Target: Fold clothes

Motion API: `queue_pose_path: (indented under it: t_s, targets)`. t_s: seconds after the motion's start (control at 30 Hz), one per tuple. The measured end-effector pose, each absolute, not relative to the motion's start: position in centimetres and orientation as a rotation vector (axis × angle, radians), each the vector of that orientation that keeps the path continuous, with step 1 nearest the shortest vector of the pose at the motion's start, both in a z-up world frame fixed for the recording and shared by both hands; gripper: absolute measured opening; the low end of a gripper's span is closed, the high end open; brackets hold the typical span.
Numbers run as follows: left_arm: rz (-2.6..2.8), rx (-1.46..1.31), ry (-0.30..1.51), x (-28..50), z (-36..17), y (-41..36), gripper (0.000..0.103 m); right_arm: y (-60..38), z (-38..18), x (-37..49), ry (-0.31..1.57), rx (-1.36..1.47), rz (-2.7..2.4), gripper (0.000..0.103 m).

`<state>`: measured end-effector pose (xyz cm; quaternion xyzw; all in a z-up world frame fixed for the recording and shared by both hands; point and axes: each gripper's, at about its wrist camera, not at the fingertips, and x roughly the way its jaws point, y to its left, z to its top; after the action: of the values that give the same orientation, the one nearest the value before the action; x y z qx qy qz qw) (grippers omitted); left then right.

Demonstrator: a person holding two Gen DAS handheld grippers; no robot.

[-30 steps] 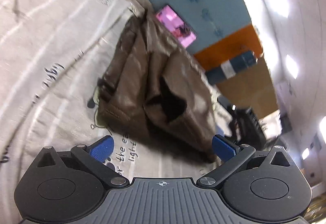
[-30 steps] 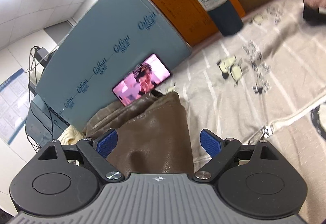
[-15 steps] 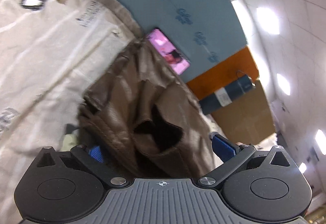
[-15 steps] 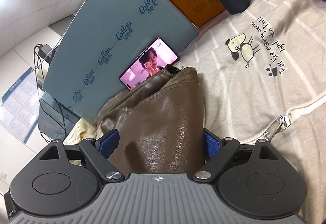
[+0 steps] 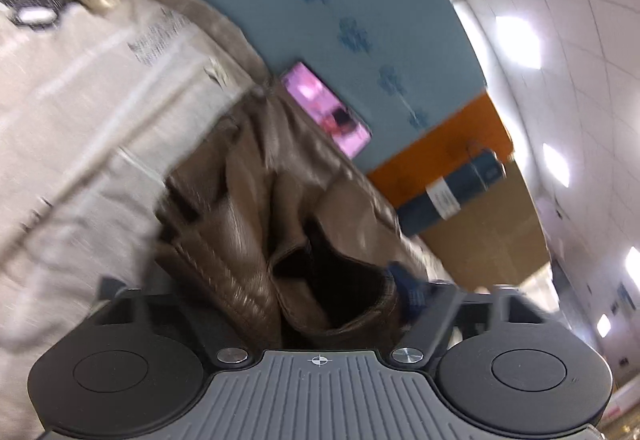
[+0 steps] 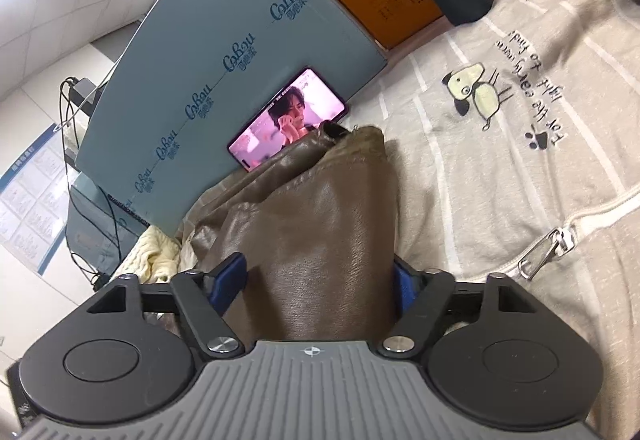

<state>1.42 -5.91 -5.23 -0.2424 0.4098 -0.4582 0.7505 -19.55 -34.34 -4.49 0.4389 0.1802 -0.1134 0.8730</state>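
Both sets of jaws have just been closing on the brown leather-like jacket (image 6: pixel 316 240), which lies between them on the beige printed sheet (image 6: pixel 520 168). The right gripper (image 6: pixel 318 282) and left gripper (image 5: pixel 276 292) sit half open around thick folds; whether the pads already press I cannot tell. Gather only 1 edge layer in each, then lift evenly.

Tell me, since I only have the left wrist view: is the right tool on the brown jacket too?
Observer: The brown jacket sits between the right tool's pads; its jaws have just been closing, though I cannot tell if they press yet.
Operator: Any hardware nearby?
Observer: A metal zipper pull lies on the beige cover, apart from the jacket.
Operator: Other markings?
Observer: A printed dog beyond the zipper.
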Motion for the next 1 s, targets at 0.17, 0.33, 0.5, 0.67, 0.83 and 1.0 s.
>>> queue_pose_path:
  t_s: [0.17, 0.33, 0.5, 0.67, 0.83, 1.0]
  targets:
    - [-1.035, -0.556, 0.915, 1.8, -6.2, -5.9, 0.031, -34.3, -4.9, -19.6, 0.371, 0.982, -0.166, 0.051]
    - [-1.076, -0.532, 0.825, 0.8, -5.4, -5.3, 0.029, -34.0, -4.4, -19.9, 0.330, 0.968, -0.084, 0.027]
    - [-1.091, -0.474, 0.710, -0.7, -3.9, -3.7, 0.029, -33.3, -3.9, -19.9, 0.302, 0.984, 0.038, 0.022]
    - [-1.072, -0.467, 0.626, -1.4, -2.6, 0.1, 0.029, -31.6, -2.8, -19.3, 0.311, 1.004, 0.125, 0.022]
    - [-1.016, -0.496, 0.519, -1.5, -1.2, 4.7, 0.029, -27.6, 0.1, -16.8, 0.310, 0.909, 0.220, 0.022]
    - [-0.910, -0.517, 0.364, -0.7, 0.6, 9.4, 0.029, -23.4, 3.2, -12.4, 0.287, 0.815, 0.341, 0.022]
